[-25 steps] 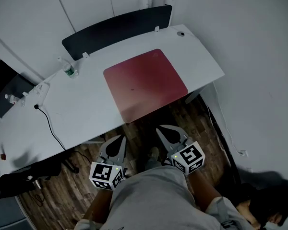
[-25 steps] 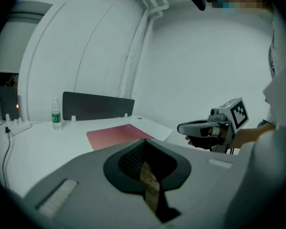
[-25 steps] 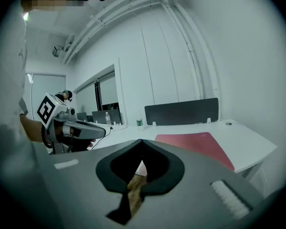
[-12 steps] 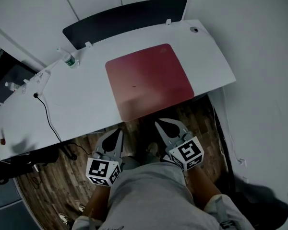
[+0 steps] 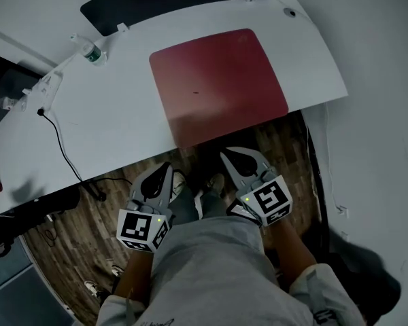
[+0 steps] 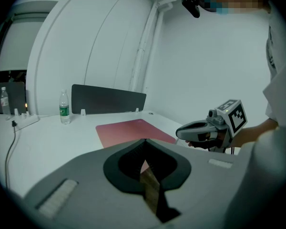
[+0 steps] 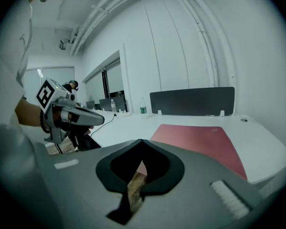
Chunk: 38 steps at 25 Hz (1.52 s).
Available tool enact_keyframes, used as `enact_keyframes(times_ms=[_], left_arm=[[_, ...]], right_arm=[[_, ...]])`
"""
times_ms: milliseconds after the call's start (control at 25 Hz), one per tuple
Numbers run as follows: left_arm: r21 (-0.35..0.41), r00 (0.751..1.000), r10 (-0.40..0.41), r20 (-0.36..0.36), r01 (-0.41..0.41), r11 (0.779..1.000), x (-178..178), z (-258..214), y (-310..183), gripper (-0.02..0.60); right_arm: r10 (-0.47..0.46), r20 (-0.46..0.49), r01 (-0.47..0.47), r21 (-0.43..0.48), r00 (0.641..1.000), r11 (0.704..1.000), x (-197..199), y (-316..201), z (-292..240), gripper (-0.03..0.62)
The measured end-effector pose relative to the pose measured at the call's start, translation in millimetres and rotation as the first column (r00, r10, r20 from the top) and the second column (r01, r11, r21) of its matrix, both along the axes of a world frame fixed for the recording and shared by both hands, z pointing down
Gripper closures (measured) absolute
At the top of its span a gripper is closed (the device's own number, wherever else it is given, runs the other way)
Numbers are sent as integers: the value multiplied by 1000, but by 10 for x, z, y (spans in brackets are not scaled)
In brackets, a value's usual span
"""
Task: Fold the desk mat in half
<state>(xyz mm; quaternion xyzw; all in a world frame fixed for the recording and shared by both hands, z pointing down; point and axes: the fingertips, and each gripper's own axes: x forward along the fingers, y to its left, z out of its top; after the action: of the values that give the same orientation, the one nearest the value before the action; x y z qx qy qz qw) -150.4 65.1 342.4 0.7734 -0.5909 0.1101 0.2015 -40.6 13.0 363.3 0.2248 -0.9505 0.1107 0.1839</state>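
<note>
Hanging shut, left tool (image 5: 165, 168), right tool (image 5: 226, 156), both empty

Person with two hand-held claws.

- Left claw (image 5: 166, 167), lower left of the head view: grey moulded shell that tapers to a point, with a black teardrop recess down its middle.
- Left cube (image 5: 143, 231): white faces with black square markers and a small green light on the upper edge.
- Right claw (image 5: 225, 154), lower middle: same grey shell and black recess.
- Right cube (image 5: 269, 203): same markers and green light.
- Shirt (image 5: 211, 270), bottom centre: plain grey.
- Sleeves (image 5: 314, 292): short, pale grey.
- Wristband (image 7: 42, 123): dark.
- Head camera (image 6: 193, 1): black unit, top right of the left gripper view.
</note>
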Motion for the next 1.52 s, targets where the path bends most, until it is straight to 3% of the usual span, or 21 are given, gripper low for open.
enact_keyframes(times_ms=[480,880,1240,1520], left_arm=[[-70,999,46,-7,-47,996,-270,487,-48,561],[-119,999,47,-18,-49,992,-406,791,-146,561],[-168,997,52,-54,-60,984,-464,1100,-114,561],[-188,997,32,-67,-44,981,-562,1230,-59,561]], right_arm=[[-46,-112,47,-1,993,999,-394,-28,510,586],[-63,-208,65,1,976,998,-492,-141,938,586],[-123,-325,137,21,938,990,-695,-68,1354,585],[-190,-446,238,53,874,970,-895,41,1644,510]])
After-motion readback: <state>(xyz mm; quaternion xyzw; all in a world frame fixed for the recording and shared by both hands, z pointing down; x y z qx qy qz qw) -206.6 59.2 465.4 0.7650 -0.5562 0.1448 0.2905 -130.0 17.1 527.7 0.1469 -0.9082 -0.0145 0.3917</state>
